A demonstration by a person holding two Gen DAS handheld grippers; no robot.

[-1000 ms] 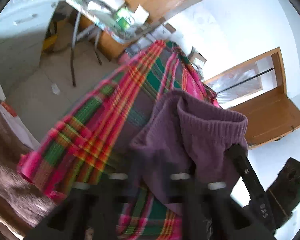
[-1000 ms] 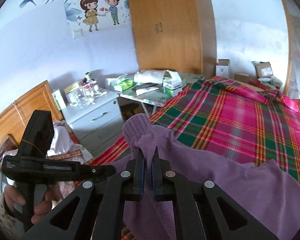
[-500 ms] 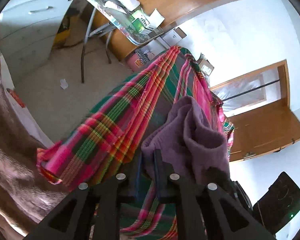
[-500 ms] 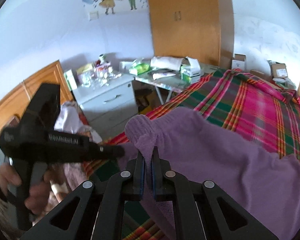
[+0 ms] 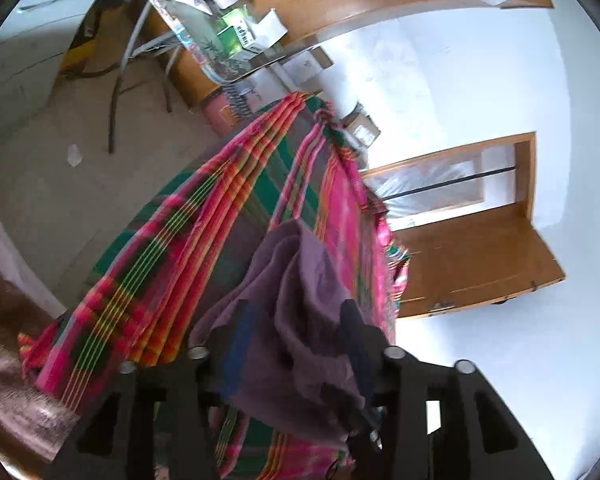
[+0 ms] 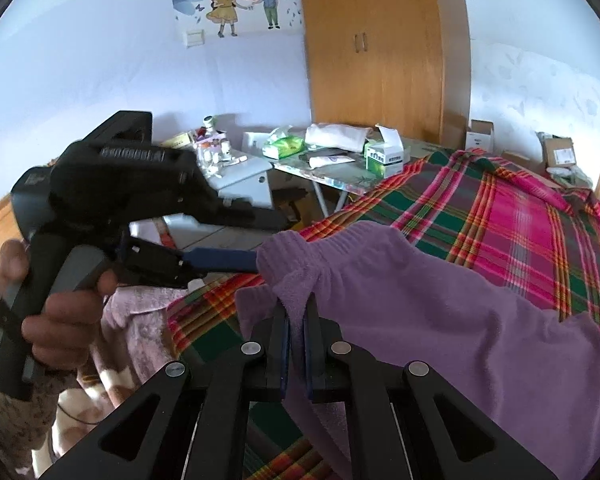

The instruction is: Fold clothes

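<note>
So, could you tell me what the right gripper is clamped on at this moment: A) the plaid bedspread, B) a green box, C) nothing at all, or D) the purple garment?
D: in the right wrist view, the right gripper has both pads pressed against a fold of the purple garment, above the plaid bedspread.

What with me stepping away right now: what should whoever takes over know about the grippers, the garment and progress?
Right gripper: shut on the purple garment's ribbed edge.
Left gripper: open, jaws wide apart, cloth hanging between them, not pinched.
Garment: ribbed end lifted, the rest draped over the plaid blanket.
Done: one edge picked up; no finished fold visible.
Left: probably close the left gripper on the edge, spread the garment, fold it and lay it flat.
</note>
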